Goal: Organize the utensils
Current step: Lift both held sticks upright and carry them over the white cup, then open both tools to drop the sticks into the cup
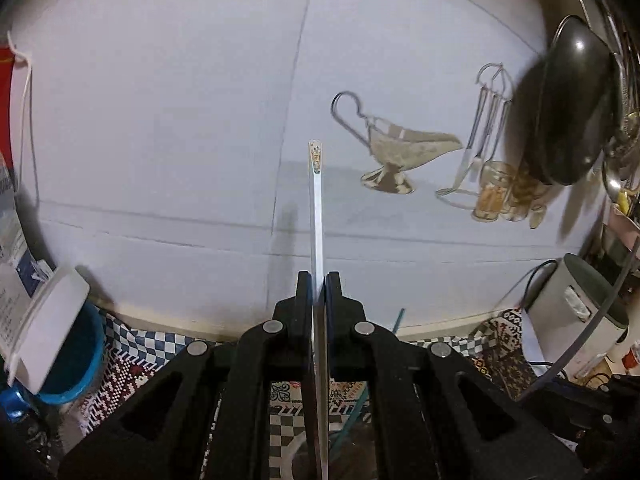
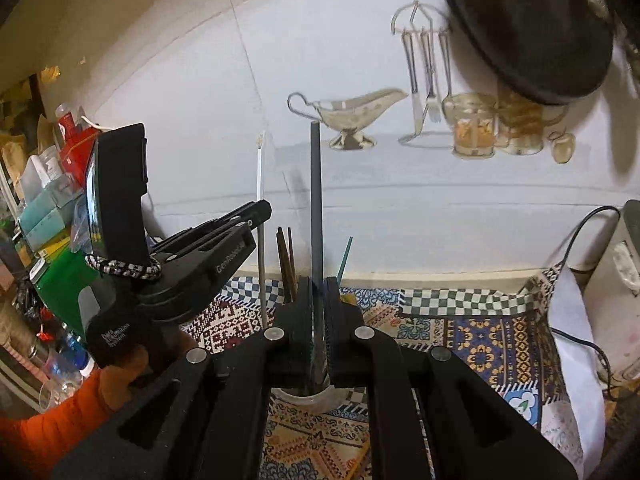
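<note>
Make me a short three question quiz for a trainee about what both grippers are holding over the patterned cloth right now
1. True or false: the left gripper is shut on a flat silver utensil handle with a gold emblem at its tip.
2. What is the right gripper clamped on?
A. a dark grey stick
B. a glass cup
C. a red box
3. In the right wrist view, what stands below the right gripper with brown sticks rising from it?

Key:
1. True.
2. A.
3. A round white holder on the patterned cloth; most of it is hidden behind the gripper.
</note>
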`<state>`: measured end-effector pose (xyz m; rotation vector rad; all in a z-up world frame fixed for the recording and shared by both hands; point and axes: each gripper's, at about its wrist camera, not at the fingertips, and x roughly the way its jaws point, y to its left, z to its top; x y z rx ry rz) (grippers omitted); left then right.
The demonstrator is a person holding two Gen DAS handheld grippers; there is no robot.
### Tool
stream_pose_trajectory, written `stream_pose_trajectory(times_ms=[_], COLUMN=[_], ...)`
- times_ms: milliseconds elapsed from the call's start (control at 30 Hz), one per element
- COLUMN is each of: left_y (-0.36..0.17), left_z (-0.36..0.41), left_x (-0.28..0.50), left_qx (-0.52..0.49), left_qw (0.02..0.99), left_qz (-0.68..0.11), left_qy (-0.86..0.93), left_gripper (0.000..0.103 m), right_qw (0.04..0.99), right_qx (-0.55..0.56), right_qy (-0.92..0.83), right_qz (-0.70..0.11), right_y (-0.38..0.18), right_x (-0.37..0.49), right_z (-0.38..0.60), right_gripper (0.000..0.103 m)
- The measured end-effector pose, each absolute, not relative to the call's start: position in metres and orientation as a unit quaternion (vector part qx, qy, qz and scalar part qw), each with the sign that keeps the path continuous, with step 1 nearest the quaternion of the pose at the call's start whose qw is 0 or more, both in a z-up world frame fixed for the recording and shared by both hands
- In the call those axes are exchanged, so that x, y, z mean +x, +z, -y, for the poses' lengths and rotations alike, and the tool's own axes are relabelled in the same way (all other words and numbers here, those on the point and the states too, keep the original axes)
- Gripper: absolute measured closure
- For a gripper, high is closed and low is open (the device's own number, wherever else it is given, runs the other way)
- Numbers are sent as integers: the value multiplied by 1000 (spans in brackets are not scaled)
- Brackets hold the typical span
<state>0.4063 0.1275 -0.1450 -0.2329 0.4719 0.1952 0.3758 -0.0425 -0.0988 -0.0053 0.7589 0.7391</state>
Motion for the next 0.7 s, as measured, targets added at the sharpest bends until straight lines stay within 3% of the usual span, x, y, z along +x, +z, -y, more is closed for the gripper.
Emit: stream_pose_trajectory(times_ms=[700], left_y=[-208], left_z=[-116], left_x=[384], left_qx=[-134], left_qw=[923], left_qz=[-357], left_qy=[54], left_gripper=[99], right_qw=[826], right_qx=[-27], right_qy=[339], right_qz=[-449], right_y=[-164], right_x=[391], right_z=[19], right_gripper=[97])
